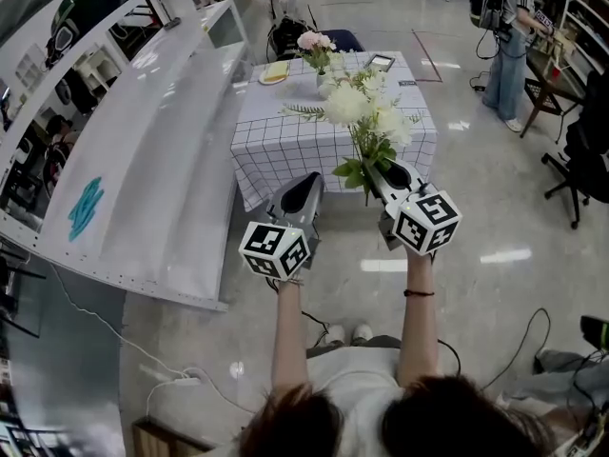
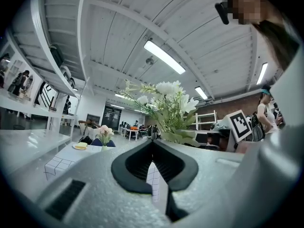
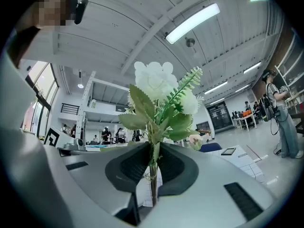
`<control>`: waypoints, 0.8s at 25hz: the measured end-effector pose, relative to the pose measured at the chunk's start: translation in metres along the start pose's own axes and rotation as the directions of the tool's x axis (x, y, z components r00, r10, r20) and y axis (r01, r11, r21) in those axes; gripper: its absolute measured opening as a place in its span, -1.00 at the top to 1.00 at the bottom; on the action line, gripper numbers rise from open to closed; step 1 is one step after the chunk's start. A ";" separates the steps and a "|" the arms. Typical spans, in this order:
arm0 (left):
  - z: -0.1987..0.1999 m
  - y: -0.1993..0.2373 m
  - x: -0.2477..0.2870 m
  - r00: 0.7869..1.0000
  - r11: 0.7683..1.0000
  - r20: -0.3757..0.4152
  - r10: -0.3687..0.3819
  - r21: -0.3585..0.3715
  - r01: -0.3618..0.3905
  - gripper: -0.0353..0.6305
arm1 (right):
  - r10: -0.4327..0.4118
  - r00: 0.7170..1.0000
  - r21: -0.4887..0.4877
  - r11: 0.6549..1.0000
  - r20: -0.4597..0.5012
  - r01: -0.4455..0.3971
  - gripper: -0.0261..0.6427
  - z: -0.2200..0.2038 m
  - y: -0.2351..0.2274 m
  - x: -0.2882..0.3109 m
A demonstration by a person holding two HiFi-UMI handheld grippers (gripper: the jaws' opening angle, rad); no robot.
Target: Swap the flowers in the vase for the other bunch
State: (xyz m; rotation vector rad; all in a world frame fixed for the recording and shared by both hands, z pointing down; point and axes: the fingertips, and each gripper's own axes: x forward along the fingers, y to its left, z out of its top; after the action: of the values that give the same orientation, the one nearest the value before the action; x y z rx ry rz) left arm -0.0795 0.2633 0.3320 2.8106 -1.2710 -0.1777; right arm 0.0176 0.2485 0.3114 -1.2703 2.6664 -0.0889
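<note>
- The bunch of white flowers with green leaves (image 1: pixel 366 112) (image 3: pixel 159 87) is up in the air in front of us. It is not on any table.
- Its thin green stems (image 3: pixel 153 175) run down between the two jaws of the right gripper (image 1: pixel 374 172) (image 3: pixel 153 151). The dark pads squeeze the stems from both sides, so this gripper has a firm hold of the bunch.
- The flower heads and leaves stick out past the tips of the jaws.
- The left gripper (image 1: pixel 306 183) (image 2: pixel 152 144) is just beside the right one, on its left. Its jaws are pressed together with nothing between them, and it does not touch the white flowers.
- Farther ahead we see a table with a white cloth with black squares (image 1: pixel 285 150).
- A small pale vase (image 1: pixel 324 86) stands on that table, towards the far side. A bunch of pink flowers (image 1: pixel 315 43) (image 2: pixel 104 133) is in it.
- The white bunch is held well apart from the vase, nearer to us.
- A plate with something yellow on it (image 1: pixel 274 72) lies to the left of the vase.
- A dark flat thing (image 1: pixel 381 62) lies to its right.
- A person in blue trousers (image 1: pixel 512 41) stands far off on the right.
</note>
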 end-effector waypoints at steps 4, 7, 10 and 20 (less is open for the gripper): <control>-0.009 -0.005 0.005 1.000 1.000 -0.010 -0.012 -0.001 0.012 0.86 | -0.012 1.000 0.021 1.000 0.011 0.012 0.79 -0.004 -0.011 -0.005; -0.014 -0.009 0.016 1.000 1.000 -0.028 0.006 -0.005 -0.006 0.86 | -0.011 1.000 0.034 0.999 0.012 0.011 0.79 -0.001 -0.026 -0.009; -0.014 -0.011 0.027 0.999 1.000 -0.038 0.021 -0.020 -0.022 0.86 | -0.009 1.000 0.049 0.999 0.000 0.009 0.79 -0.002 -0.038 -0.012; -0.027 0.008 0.049 0.997 0.998 -0.062 0.038 -0.043 -0.041 0.86 | -0.058 0.998 0.091 0.994 -0.007 0.059 0.79 -0.014 -0.072 0.002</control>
State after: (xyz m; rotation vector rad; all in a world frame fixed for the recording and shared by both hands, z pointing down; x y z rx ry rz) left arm -0.0503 0.2210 0.3557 2.7301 -1.2917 -0.1153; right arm 0.0685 0.2010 0.3347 -1.3211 2.5970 -0.2190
